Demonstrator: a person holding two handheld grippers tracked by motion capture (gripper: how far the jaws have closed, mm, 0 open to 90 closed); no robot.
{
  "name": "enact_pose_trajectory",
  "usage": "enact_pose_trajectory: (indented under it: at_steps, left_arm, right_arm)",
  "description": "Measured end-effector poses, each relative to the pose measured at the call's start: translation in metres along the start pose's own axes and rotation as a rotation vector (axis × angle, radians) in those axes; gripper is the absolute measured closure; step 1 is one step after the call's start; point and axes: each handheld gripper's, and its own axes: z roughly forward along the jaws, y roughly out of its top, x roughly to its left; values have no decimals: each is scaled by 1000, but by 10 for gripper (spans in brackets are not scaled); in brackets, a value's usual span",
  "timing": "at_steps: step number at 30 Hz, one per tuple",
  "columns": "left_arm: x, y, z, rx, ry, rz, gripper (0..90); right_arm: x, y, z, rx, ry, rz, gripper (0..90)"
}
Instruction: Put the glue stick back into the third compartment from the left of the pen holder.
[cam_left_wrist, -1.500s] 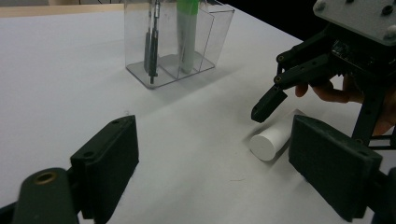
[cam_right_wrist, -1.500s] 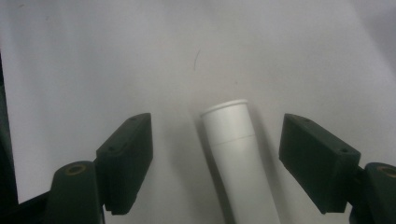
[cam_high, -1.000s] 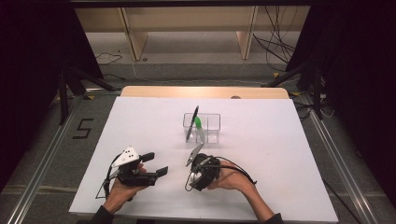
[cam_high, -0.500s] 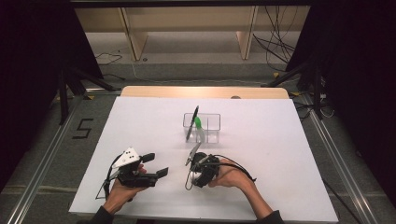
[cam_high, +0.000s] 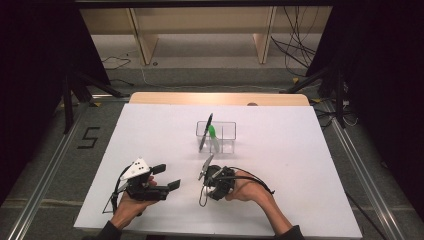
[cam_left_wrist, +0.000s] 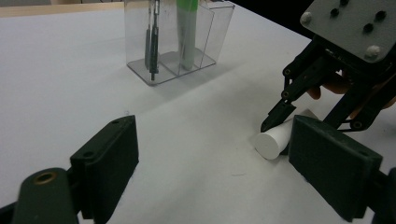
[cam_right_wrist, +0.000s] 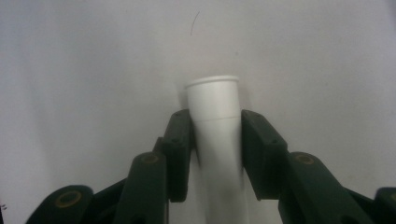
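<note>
A white cylinder (cam_right_wrist: 213, 98) lies on the white table (cam_high: 280, 165), its flat end (cam_left_wrist: 271, 142) facing my left gripper. My right gripper (cam_right_wrist: 216, 140) points down at it. Its jaws have just been closing and now stand one on each side of the cylinder, with both pads against it. In the high view that gripper (cam_high: 209, 186) sits at the front middle, held by a hand. My left gripper (cam_high: 167, 176) rests to its left, open with nothing between its jaws, and it looks toward the right gripper (cam_left_wrist: 289, 125).
A clear two-compartment holder (cam_high: 226, 131) stands at the table's middle, with a black pen (cam_high: 205, 132) and a green marker (cam_high: 212, 133) in it. The left gripper view has the holder (cam_left_wrist: 205, 51) beyond bare tabletop. A wooden edge (cam_high: 220, 98) runs along the far side.
Both hands have kept their places. The high view is too far off to show the jaws moving.
</note>
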Motion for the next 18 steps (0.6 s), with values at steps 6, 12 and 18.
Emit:
enact_pose_trajectory:
  at_steps: [6, 12, 18]
  left_arm:
    - [0, 0, 0, -1, -1, -2, 157]
    - [0, 0, 0, -1, -3, 1, 156]
    - [0, 0, 0, -1, -3, 0, 156]
  right_arm:
    - [4, 0, -1, 4, -20, -29, 676]
    - [3, -2, -8, -40, -48, -12, 679]
    - [-11, -11, -21, -175, -32, 78, 679]
